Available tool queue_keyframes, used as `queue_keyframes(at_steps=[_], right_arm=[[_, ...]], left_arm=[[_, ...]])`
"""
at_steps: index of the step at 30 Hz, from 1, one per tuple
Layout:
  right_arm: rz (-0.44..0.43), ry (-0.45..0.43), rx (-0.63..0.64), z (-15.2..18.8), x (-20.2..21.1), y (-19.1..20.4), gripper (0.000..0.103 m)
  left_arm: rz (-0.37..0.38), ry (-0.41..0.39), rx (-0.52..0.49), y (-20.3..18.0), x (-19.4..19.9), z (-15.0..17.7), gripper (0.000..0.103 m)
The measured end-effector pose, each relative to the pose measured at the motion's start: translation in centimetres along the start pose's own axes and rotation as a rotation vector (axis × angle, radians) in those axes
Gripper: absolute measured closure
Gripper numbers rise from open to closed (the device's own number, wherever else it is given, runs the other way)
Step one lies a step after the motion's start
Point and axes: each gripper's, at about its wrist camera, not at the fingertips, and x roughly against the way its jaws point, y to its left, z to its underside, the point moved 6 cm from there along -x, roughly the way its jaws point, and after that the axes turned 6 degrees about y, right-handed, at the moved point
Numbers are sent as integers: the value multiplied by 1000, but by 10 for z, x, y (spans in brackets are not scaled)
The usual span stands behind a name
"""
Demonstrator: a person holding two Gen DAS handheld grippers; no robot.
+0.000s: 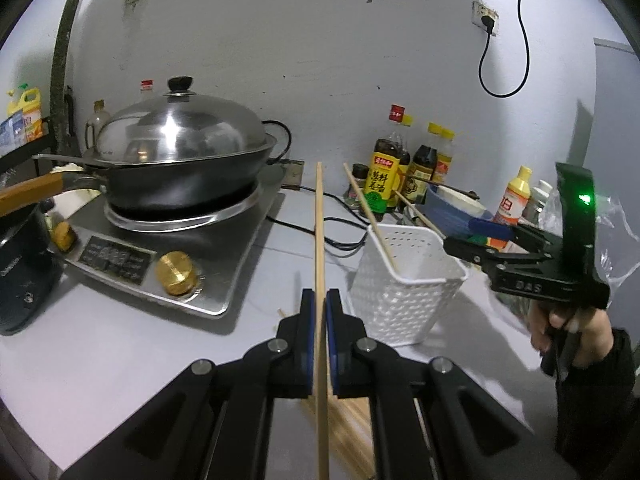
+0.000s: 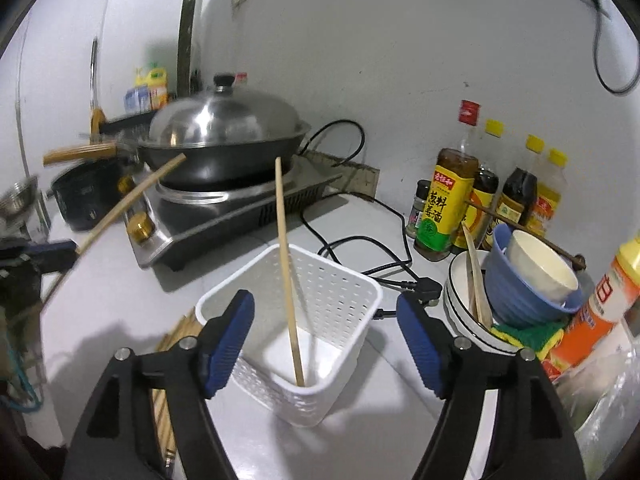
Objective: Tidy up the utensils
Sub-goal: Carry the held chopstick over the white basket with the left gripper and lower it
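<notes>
Far left on the desk (image 1: 120, 360) there's the stove (image 1: 168, 248) with a lidded wok (image 1: 180, 152) on it. Next over, the left tongs (image 1: 319, 304) are clenched tight on a single wooden chopstick (image 1: 319, 220) that sticks up between the blue pads, with a few more chopsticks (image 2: 162, 400) lying flat on the desk underneath. Right of that sits the white perforated basket (image 2: 332, 292), one chopstick in the basket (image 2: 286, 264) leaning inside it. The right tongs (image 2: 326, 344) hang over the basket, released and gripping nothing. Far right: sauce bottles (image 2: 444, 204) and stacked bowls (image 2: 520, 280).
</notes>
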Motion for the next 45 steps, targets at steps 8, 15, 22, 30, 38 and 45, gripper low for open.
queue_keyframes(at_steps=[8, 15, 22, 30, 38, 45], right_arm=[[-73, -61, -143, 6, 14, -40, 18], [-83, -81, -174, 15, 13, -63, 18], [-102, -100, -242, 24, 11, -87, 18], [-88, -106, -296, 30, 13, -102, 18], [-63, -115, -333, 33, 17, -112, 18], [-68, -118, -335, 33, 18, -109, 17]], left_arm=[[66, 5, 5, -31, -27, -31, 98], [106, -17, 96, -45, -53, -63, 98], [116, -64, 198, -58, -83, -89, 98], [75, -153, 370, -56, -109, -103, 98], [-1, -191, 412, -58, -130, -88, 98], [-22, -90, 408, -57, -145, -70, 98]])
